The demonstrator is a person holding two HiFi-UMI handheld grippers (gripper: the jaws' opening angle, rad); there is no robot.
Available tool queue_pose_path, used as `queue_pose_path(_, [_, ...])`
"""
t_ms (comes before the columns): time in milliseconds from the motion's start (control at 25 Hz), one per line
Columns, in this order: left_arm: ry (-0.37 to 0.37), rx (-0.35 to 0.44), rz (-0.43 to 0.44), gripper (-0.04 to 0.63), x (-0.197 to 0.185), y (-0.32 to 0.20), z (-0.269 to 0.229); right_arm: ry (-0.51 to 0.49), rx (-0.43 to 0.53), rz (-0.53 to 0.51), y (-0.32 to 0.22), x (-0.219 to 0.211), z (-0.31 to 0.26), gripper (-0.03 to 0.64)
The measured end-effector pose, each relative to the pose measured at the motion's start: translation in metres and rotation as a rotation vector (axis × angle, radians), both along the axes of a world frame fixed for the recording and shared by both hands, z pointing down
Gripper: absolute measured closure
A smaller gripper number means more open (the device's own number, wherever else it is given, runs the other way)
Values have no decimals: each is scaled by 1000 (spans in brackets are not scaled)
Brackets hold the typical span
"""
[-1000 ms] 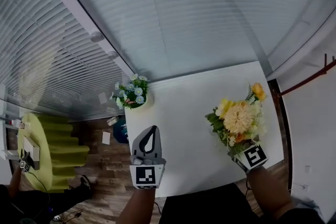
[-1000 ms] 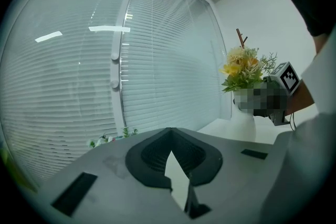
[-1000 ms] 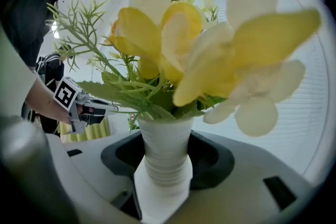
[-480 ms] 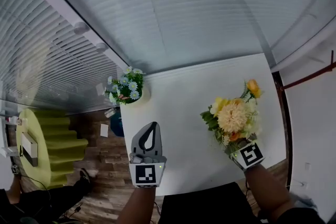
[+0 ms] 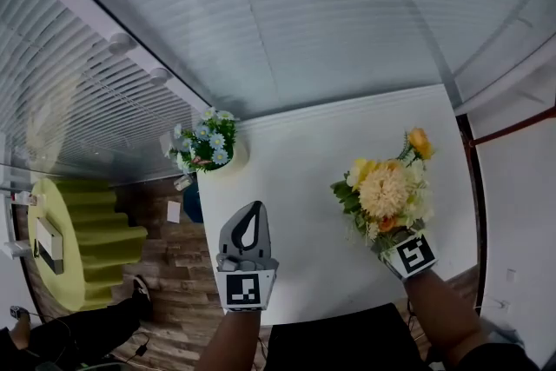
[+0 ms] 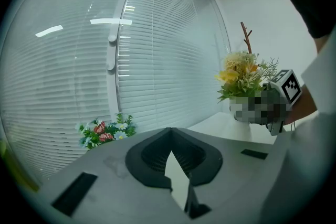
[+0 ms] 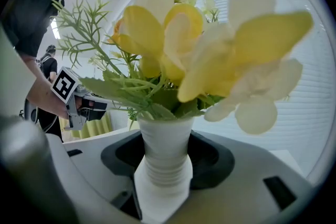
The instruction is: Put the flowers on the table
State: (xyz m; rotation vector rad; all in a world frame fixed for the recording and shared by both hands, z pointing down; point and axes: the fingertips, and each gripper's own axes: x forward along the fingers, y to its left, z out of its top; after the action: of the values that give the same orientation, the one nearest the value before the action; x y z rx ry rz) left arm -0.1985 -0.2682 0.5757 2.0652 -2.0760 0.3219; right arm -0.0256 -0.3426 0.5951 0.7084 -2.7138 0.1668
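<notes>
No words, brands or numbers can be read anywhere. Only signs: a black-and-white square code marker (image 5: pixel 243 291) on the left gripper (image 5: pixel 251 215) at 6 o'clock in the head view, and a second marker (image 5: pixel 416 255) on the right gripper (image 5: pixel 388 235) at 4 o'clock.

Soft daylight, fisheye edges, close flowers (image 7: pixel 173 44) blurred

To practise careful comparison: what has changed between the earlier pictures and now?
Little: the right hand-held gripper, shut on the white vase of yellow flowers, edged slightly left over the table. Unchanged: that grip, the left hand-held gripper shut and empty, the blue flowers at the table's far left corner.
</notes>
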Motion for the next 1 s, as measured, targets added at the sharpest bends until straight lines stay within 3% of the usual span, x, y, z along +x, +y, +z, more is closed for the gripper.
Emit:
queue_pose_path(200, [-1, 2, 8, 600, 5, -1, -3, -2, -35, 38, -1, 0, 1, 360])
queue_pose_path(400, [-2, 1, 7, 600, -1, -1, -4, -1, 41, -14, -4, -2, 5, 359])
queue_pose_path(560, [-18, 4, 6, 600, -7, 1, -9, -7, -9, -13, 0, -1, 7, 336])
queue_pose_path(720, [-29, 25, 9, 600, -8, 5, -25, -19, 28, -39, 6, 3, -4, 328])
queue_pose_path(1000, [-50, 61, 30, 600, -2, 15, -53, -19, 52, 24, 14, 28, -29, 328])
